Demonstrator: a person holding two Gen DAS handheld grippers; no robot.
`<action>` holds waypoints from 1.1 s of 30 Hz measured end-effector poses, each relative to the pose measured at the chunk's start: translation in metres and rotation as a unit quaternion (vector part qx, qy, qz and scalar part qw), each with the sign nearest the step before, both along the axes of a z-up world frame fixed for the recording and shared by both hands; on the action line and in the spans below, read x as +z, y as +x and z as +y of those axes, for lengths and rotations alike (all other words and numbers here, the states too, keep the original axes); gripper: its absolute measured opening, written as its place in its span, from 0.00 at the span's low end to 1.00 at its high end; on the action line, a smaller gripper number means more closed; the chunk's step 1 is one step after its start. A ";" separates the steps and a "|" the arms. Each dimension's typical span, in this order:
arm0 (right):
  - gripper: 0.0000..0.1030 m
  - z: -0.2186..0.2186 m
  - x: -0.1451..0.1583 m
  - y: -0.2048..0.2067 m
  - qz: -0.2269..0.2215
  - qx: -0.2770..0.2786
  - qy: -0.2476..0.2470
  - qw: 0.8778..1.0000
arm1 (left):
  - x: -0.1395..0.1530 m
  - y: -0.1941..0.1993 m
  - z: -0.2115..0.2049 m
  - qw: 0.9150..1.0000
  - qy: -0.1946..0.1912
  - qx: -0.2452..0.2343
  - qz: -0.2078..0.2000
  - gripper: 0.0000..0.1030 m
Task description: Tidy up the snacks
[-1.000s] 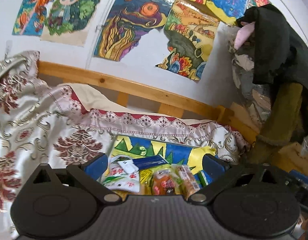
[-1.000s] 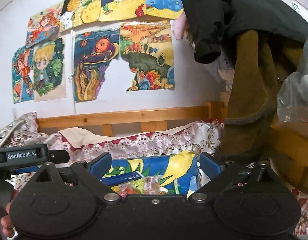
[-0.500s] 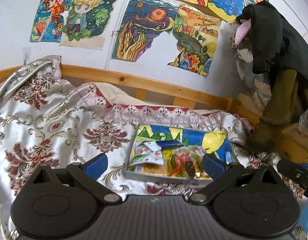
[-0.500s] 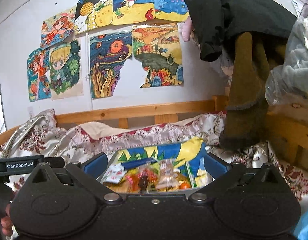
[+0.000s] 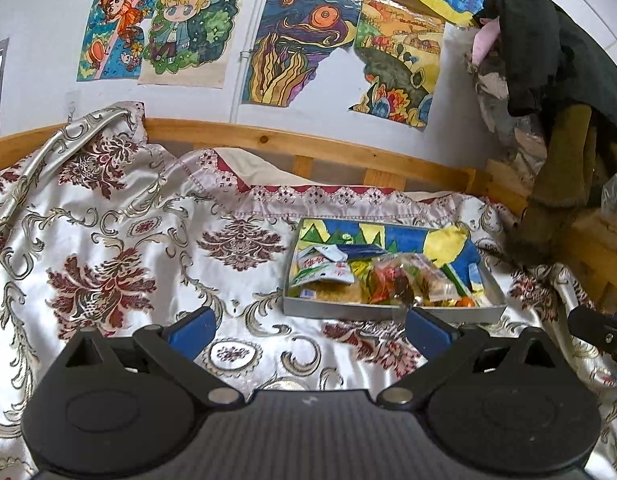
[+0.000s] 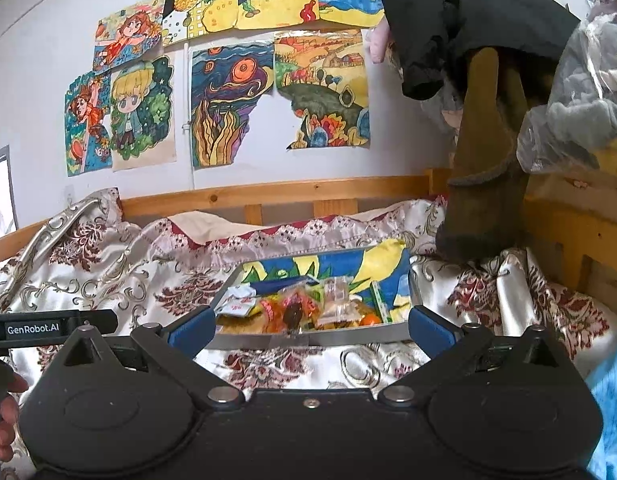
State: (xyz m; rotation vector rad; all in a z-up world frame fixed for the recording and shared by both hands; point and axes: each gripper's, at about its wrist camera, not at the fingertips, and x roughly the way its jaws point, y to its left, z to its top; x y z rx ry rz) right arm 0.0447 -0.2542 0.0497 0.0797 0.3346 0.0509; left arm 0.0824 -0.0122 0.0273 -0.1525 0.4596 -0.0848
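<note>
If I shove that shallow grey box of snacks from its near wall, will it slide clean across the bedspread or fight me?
The grey box probably slides readily: the bedspread looks glossy and satiny. But the cloth lies in loose folds, so it may bunch ahead of the box. The crinkly snack packets heaped inside rise above the low wall and could shift or spill if pushed fast.

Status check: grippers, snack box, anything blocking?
Left gripper open, empty. Right gripper open, empty. Snack box on bedspread, packets inside. Path unobstructed.

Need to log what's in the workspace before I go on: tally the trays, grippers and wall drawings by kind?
Snack tray: 1
Grippers: 2, left gripper and right gripper, both open and empty
Wall drawings: about 7; edges overlap
Total: about 10
</note>
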 end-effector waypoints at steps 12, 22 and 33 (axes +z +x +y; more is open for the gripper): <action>0.99 -0.004 -0.028 -0.014 0.020 -0.013 0.011 1.000 | -0.032 -0.013 0.001 0.999 0.034 -0.003 0.035 1.00; 0.99 -0.004 -0.053 -0.009 0.042 -0.016 0.004 0.999 | -0.049 -0.009 0.001 0.997 0.042 -0.001 0.060 1.00; 0.99 -0.004 -0.058 -0.006 0.052 -0.019 0.008 0.998 | -0.050 -0.007 0.001 0.997 0.050 0.004 0.062 1.00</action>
